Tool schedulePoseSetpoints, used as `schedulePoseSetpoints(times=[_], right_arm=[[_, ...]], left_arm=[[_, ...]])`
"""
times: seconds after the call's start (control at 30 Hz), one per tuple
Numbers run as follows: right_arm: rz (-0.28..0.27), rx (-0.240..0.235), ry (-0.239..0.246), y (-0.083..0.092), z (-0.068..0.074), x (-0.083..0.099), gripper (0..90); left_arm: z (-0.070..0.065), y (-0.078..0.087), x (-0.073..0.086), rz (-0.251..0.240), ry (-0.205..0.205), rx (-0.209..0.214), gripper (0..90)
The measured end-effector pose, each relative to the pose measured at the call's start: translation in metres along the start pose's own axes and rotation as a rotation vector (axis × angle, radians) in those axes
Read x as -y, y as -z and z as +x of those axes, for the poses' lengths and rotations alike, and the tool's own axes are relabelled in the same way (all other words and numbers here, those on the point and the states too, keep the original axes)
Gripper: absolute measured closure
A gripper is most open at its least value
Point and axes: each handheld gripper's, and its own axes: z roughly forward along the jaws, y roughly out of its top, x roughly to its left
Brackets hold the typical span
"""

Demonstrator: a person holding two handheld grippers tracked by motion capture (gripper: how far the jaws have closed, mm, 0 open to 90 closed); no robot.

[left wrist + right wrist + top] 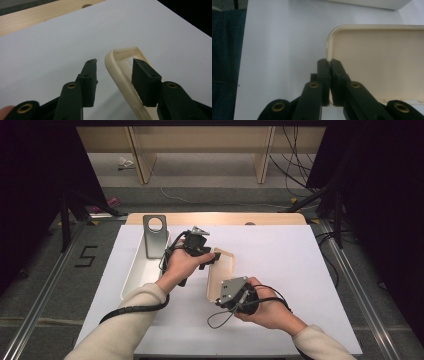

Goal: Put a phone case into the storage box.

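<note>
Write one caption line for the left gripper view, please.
The left gripper straddles the rim of the beige tray, one jaw inside and one outside, above the white table.

On a white sheet covering the wooden table, a shallow cream plastic tray lies between two hands. The left gripper reaches its far end, while the right gripper meets its near end. A long white rectangular bin holds an upright grey metal plate with a round hole at the left.
</note>
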Motion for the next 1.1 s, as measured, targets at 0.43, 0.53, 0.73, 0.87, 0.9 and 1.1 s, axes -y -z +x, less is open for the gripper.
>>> schedulePoseSetpoints(times=[0.43,0.53,0.73,0.87,0.9,1.1], right_arm=[[0.007,-0.002,0.005,-0.001,0.002,-0.001,87.5],[0.016,-0.003,0.008,-0.003,0.002,0.0,87.6],[0.045,-0.012,0.009,-0.007,0.001,0.001,87.8],[0.062,-0.008,0.006,-0.01,0.001,0.002,87.9],[0.063,-0.004,0.007,-0.011,0.001,0.003,88.0],[0.066,0.007,-0.005,-0.011,-0.001,0.004,86.8]], left_arm=[[0.004,0.002,0.001,0.015,0.131,0.039,69.7],[0.002,0.004,-0.001,0.004,0.156,0.056,73.4],[-0.005,0.008,-0.005,-0.034,0.18,0.112,79.9],[-0.011,0.012,-0.008,-0.055,0.163,0.133,81.7],[-0.012,0.013,-0.008,-0.063,0.159,0.137,81.9],[-0.019,0.017,-0.011,-0.097,0.126,0.165,82.3]])
